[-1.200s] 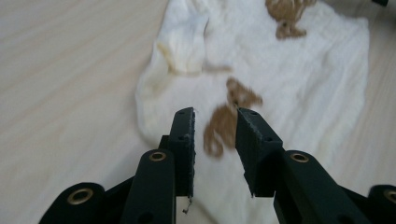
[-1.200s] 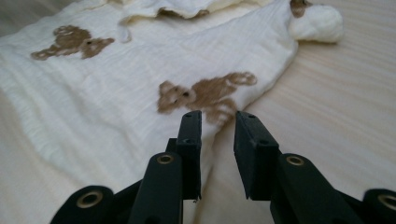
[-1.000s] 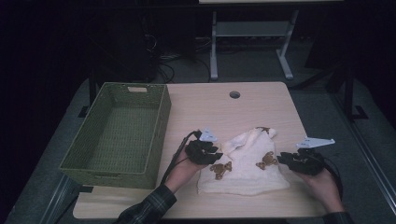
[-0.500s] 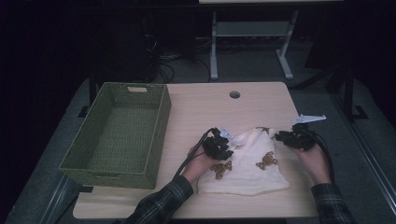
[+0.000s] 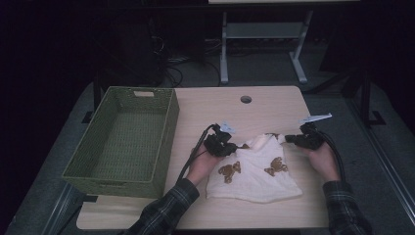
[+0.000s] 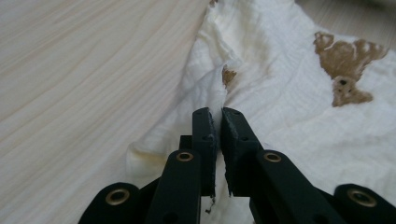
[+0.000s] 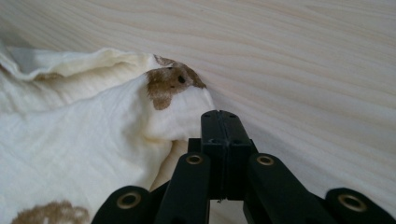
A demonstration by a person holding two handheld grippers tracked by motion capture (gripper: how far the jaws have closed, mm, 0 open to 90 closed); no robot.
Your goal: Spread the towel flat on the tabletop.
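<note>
The cloth is a creamy off-white with brown teddy bear prints scattered on it, and close up in the left gripper view the fabric has a fine crinkly weave while the bears are a tan-brown with darker dots for eyes. The woven basket is olive green all over, the table is pale wood with a light streaky grain, and both grippers, left and right, are black with little brass-coloured rivets on the jaws. The person's sleeves are a dark plaid, greenish-grey with thin lighter lines.
</note>
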